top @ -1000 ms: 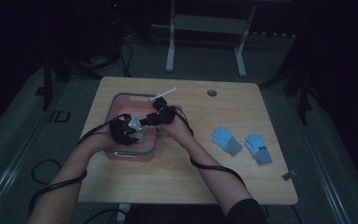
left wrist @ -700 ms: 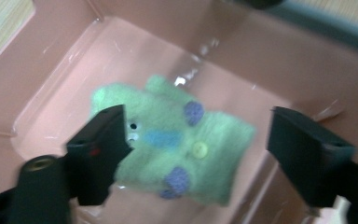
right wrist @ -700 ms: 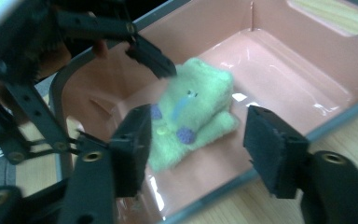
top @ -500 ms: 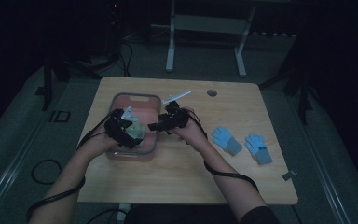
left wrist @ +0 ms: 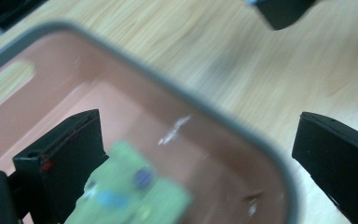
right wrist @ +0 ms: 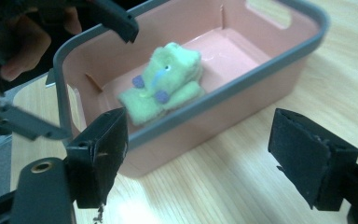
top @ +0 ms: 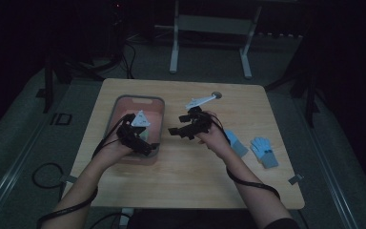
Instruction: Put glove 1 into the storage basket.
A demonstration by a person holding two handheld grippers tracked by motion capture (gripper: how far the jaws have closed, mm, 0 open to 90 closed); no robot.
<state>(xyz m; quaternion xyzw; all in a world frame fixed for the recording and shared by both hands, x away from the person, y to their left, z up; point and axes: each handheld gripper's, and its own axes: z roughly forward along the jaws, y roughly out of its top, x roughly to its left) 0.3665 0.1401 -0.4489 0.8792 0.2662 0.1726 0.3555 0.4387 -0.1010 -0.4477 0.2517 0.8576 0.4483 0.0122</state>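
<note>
A pink plastic rectangular bin with a grey rounded rim [top: 124, 102] sits on the left of the pale wood-grain table [top: 181, 186]; inside lies a soft green folded fabric item with purple dots [right wrist: 163, 81], fuzzy, flat on the glossy floor; the left gripper [top: 140, 143] hangs over the bin's near end, jaws just opened wide, nothing between them; the right gripper [top: 181, 131] beside the bin, jaws just opened, empty; two blue knitted gloves [top: 262, 150] lie at right; no writing legible.
</note>
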